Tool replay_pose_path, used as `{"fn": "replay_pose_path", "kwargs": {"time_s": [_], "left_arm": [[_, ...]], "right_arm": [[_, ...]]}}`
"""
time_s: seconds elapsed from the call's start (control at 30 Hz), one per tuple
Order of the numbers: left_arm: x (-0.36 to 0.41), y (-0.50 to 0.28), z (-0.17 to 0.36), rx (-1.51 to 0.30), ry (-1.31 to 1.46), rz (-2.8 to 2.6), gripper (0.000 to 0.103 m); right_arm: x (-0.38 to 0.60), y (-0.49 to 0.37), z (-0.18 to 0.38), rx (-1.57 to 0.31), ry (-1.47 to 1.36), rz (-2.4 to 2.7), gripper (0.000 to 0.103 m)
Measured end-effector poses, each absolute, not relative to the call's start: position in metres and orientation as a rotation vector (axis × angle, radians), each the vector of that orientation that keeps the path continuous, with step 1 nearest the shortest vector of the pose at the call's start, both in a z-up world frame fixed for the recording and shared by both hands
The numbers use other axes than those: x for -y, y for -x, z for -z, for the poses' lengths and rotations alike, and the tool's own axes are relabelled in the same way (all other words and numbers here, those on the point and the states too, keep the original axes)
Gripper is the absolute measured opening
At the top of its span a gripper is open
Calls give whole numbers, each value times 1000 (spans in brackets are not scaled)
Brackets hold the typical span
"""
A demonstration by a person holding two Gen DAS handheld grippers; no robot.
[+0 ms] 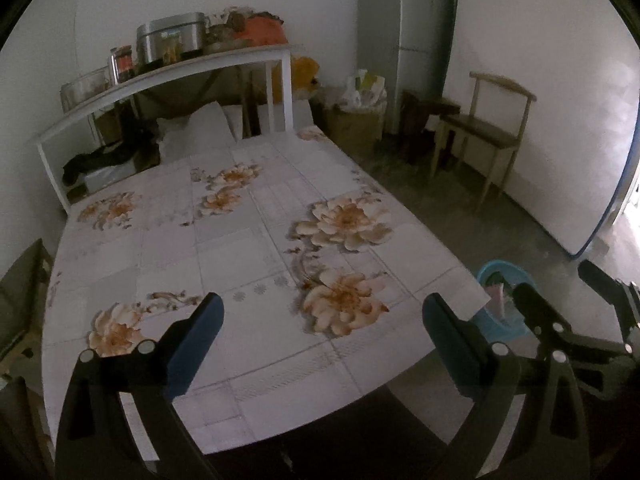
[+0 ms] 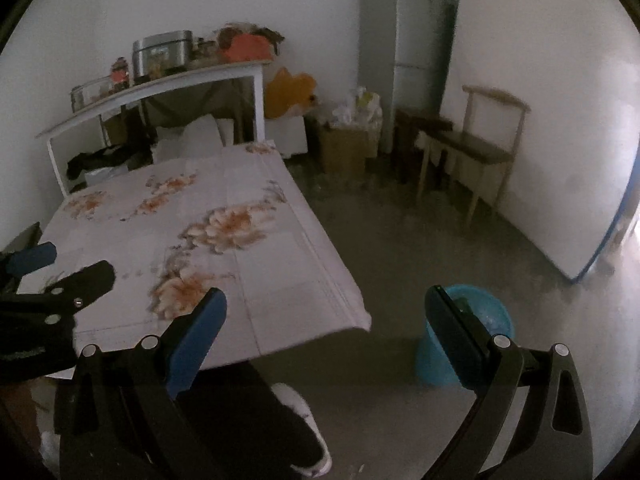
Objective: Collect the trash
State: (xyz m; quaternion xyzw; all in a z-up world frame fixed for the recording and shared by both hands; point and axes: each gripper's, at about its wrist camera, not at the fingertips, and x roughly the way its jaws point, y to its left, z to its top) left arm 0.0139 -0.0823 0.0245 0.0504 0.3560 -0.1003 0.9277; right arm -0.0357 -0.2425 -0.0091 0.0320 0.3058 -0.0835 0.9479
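My left gripper (image 1: 324, 320) is open over the near end of a table (image 1: 248, 264) covered with a floral cloth, with nothing between its blue pads. I see no loose trash on the cloth. A blue waste bin (image 1: 490, 276) stands on the floor by the table's near right corner, with something pink inside it. My right gripper (image 2: 326, 308) is open and holds nothing, hanging over the floor between the table (image 2: 260, 272) and the bin (image 2: 484, 320). Each gripper shows in the other's view: the right gripper (image 1: 560, 284) at the right edge, the left gripper (image 2: 66, 264) at the left.
A white shelf (image 1: 192, 68) with pots and jars stands behind the table. A grey fridge (image 2: 404, 48), a cardboard box with bags (image 2: 348, 140) and a wooden chair (image 2: 480, 148) line the far wall. A person's dark trouser leg and white shoe (image 2: 308, 420) are below the right gripper.
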Motion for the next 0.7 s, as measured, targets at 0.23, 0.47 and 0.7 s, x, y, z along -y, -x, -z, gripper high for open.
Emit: {"fn": "replay_pose_path", "kwargs": {"time_s": [0.23, 0.47, 0.7], "left_arm": [[105, -22, -10, -800, -131, 162, 97], [110, -21, -7, -813, -161, 99, 97], [111, -22, -4, -836, -167, 96, 97]], "right_arm": [[264, 39, 19, -693, -72, 252, 95], [278, 44, 16, -735, -84, 320, 95], [288, 50, 8, -750, -99, 364, 95]]}}
